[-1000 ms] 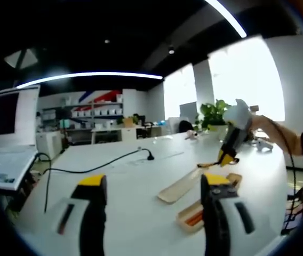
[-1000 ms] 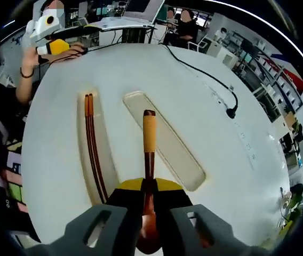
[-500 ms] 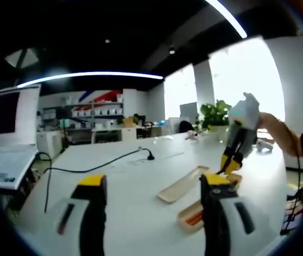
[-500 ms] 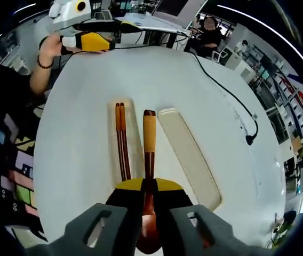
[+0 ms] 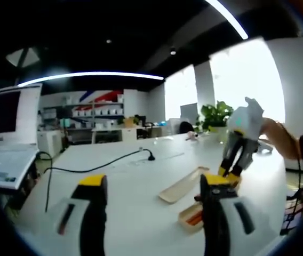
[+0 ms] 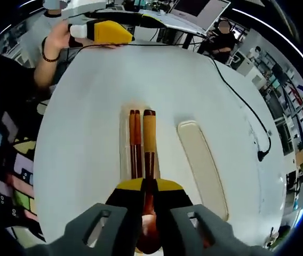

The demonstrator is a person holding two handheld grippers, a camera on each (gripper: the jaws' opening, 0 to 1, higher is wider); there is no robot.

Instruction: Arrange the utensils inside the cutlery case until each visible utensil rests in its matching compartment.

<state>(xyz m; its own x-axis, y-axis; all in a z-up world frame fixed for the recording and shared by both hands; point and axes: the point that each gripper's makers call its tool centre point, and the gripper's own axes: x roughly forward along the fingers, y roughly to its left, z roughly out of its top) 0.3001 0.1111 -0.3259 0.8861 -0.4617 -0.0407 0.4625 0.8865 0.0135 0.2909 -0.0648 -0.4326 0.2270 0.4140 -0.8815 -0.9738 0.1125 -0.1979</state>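
Big white round table is the stage here, with a black cable snaking across it. On it sits the long beige cutlery case, and its matching beige lid lies apart to the side.

What's changed over the last second: in the right gripper view the case has slid from off to the left to right under the wooden spoon with the pale tan handle, so the right hand has swung over it. The spoon now hangs lined up just beside the pair of reddish-brown wooden chopsticks already lying in the case. In the left gripper view, the right gripper has dropped lower over the case.

Right gripper is clamped tight on the spoon. Left gripper hangs spread wide, holding nothing, well away from the case.

My read: spoon's basically aligned, just needs lowering into its slot next to the chopsticks.
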